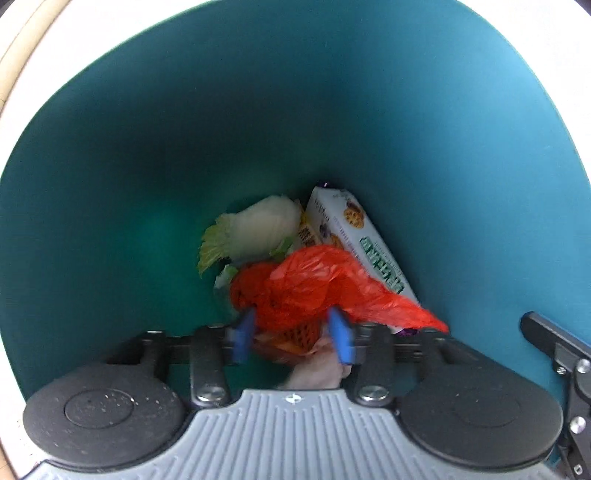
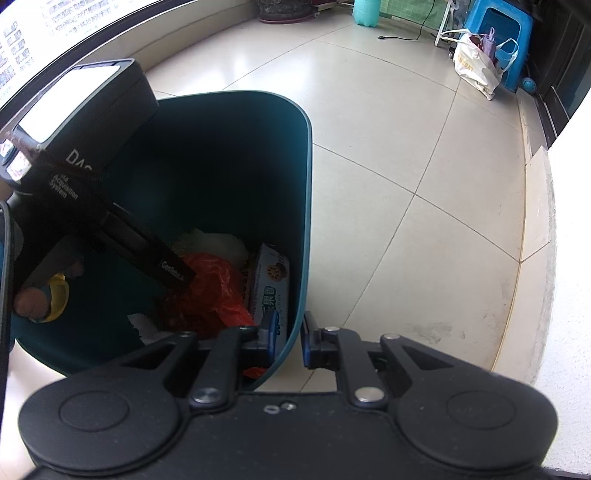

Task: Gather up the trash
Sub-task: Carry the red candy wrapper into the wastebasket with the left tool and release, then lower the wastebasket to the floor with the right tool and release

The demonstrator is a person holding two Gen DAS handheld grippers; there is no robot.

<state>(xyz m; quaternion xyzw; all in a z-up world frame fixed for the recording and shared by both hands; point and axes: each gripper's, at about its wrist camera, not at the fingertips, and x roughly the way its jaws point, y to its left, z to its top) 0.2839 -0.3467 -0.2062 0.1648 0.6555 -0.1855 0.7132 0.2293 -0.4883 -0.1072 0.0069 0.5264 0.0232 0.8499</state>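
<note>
Left wrist view: the interior of the teal smooth-walled plastic bin (image 1: 147,166) fills the frame, its walls matte and curving down to a narrow bottom at centre. At the bottom, a pale leafy cabbage piece (image 1: 255,232) with ruffled yellow-green edges is seen left of a white printed biscuit packet (image 1: 354,236), which leans on the right wall. A crumpled, glossy red-orange thin plastic bag (image 1: 314,284) lies over both.

The left gripper (image 1: 293,332) is seen pointing down into the bin, blue pads apart, with the lower part of the bag between them. Whether the pads touch the film cannot be told; the edges are motion-blurred. An orange gridded item and something pale pink below the bag are partly hidden and not identifiable.

Right wrist view: the right gripper (image 2: 288,338) is closed narrowly on the thin bin rim (image 2: 300,332), one blue pad inside, one outside. The bin stands on a glossy beige tiled floor (image 2: 388,166). The left gripper's black housing crosses the left of the frame and hides much of the bin's contents. At the upper right, a blue plastic stool (image 2: 495,29) and a white cloth bag (image 2: 474,68) are seen, small and distorted.
</note>
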